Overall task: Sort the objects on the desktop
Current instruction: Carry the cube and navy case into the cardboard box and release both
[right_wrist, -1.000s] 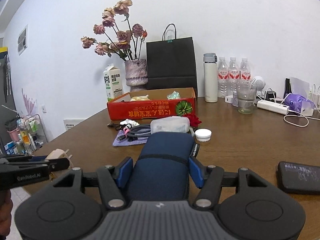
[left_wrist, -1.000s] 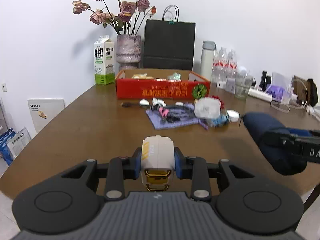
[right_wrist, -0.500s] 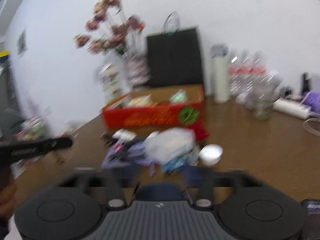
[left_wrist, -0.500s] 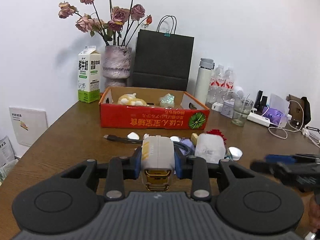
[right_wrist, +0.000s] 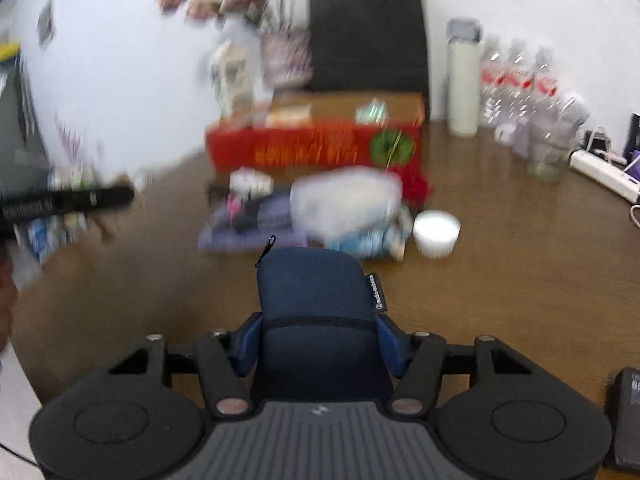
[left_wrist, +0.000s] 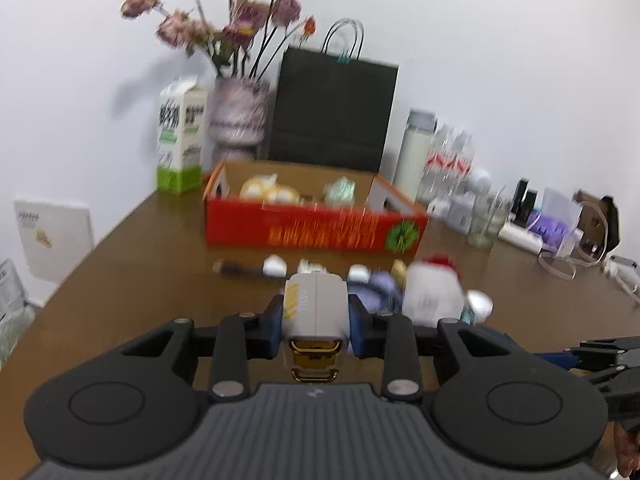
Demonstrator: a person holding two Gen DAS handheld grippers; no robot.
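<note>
The left gripper [left_wrist: 316, 328] is clamped on a white and grey charger plug [left_wrist: 315, 307], whose gold prongs point back toward the camera; its blue pads press both sides of the block. The right gripper [right_wrist: 320, 336] has a dark blue zip pouch [right_wrist: 318, 300] between its pads, and its jaws are closing on the pouch's sides; the pouch's front end appears to rest on the wooden table [right_wrist: 500, 280].

Just beyond both grippers lies a blurred clutter: a lilac cloth [right_wrist: 244, 228] with a cable on it, a white plastic bag [right_wrist: 344, 200], a small white lid [right_wrist: 436, 228] and a red flower [right_wrist: 418, 188]. Behind the clutter stands an open red cardboard box [left_wrist: 312, 228] holding a yellowish item and a pale green one. Further back, along the wall, are a milk carton [left_wrist: 180, 140], a vase of dried roses [left_wrist: 238, 120], a black paper bag [left_wrist: 334, 108], a white flask [left_wrist: 414, 152] and water bottles [left_wrist: 452, 168].
</note>
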